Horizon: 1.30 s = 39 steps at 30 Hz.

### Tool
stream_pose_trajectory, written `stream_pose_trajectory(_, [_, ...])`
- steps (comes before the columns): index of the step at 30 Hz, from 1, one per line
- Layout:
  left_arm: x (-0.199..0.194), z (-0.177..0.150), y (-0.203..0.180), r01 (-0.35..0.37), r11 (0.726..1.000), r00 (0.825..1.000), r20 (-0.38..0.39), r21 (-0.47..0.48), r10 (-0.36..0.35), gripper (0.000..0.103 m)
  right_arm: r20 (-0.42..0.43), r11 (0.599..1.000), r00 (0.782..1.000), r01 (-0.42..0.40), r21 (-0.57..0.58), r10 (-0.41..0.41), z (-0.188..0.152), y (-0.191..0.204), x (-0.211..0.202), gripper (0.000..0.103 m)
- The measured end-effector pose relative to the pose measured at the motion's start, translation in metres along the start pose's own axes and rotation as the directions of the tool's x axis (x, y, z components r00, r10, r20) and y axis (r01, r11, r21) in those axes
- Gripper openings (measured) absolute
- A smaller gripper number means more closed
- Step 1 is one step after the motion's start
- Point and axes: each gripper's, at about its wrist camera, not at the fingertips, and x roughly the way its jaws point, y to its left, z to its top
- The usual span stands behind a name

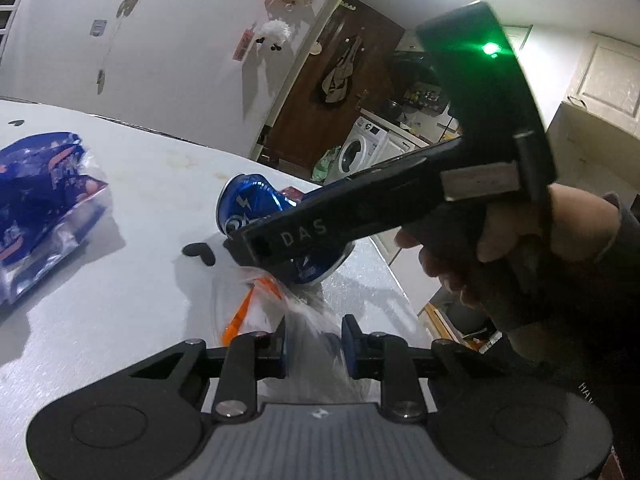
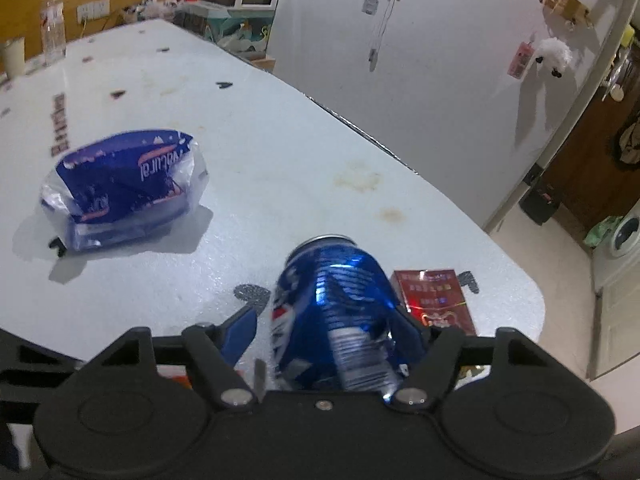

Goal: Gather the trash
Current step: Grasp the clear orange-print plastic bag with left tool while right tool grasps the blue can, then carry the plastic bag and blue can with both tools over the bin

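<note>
The blue can (image 2: 336,312) lies between the right gripper (image 2: 320,332) fingers, unclenched. The left gripper (image 1: 314,344) pinches a clear bag (image 1: 304,320).

A white worktop (image 1: 140,208) is seen, with a blue printed wrapper (image 1: 40,200) lying at its left. Between the blue pads of the left tool (image 1: 314,344) a clear plastic bag (image 1: 304,332) with orange markings is gathered; contact of the pads with the film cannot be confirmed. Just beyond it a dented blue can (image 1: 256,204) is lying, partly covered by the right tool (image 1: 276,256), which is held in a hand (image 1: 520,240). A red packet (image 1: 291,194) is visible behind the can.
</note>
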Motion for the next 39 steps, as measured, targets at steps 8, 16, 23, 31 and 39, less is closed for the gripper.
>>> stream_pose_trajectory(8, [-0.021, 0.000, 0.019, -0.102, 0.994, 0.994, 0.046, -0.031, 0.103, 0.025, 0.008, 0.999, 1.000, -0.016, -0.032, 0.016, -0.004, -0.003, -0.010, 0.072])
stream_pose_trajectory(16, [-0.047, 0.011, 0.040, -0.290, 0.955, 0.947, 0.127, -0.057, 0.295, 0.025, -0.004, 0.984, 1.000, 0.009, -0.176, -0.010, -0.010, 0.017, -0.005, 0.069])
stream_pose_trajectory(23, [-0.052, 0.014, 0.042, -0.300, 0.952, 0.941, 0.145, -0.060, 0.306, 0.022, -0.003, 0.961, 0.998, 0.063, -0.270, -0.067, -0.017, 0.034, 0.005, 0.053])
stream_pose_trajectory(31, [-0.052, 0.010, 0.036, -0.309, 0.950, 0.936, 0.163, -0.042, 0.312, 0.020, 0.075, 0.997, 0.995, -0.061, -0.048, 0.064, -0.017, 0.007, -0.026, 0.052])
stream_pose_trajectory(39, [-0.051, 0.008, 0.030, -0.294, 0.955, 0.942, 0.160, -0.027, 0.295, 0.020, -0.014, 0.972, 0.972, -0.234, 0.035, 0.234, -0.037, 0.004, -0.044, 0.052])
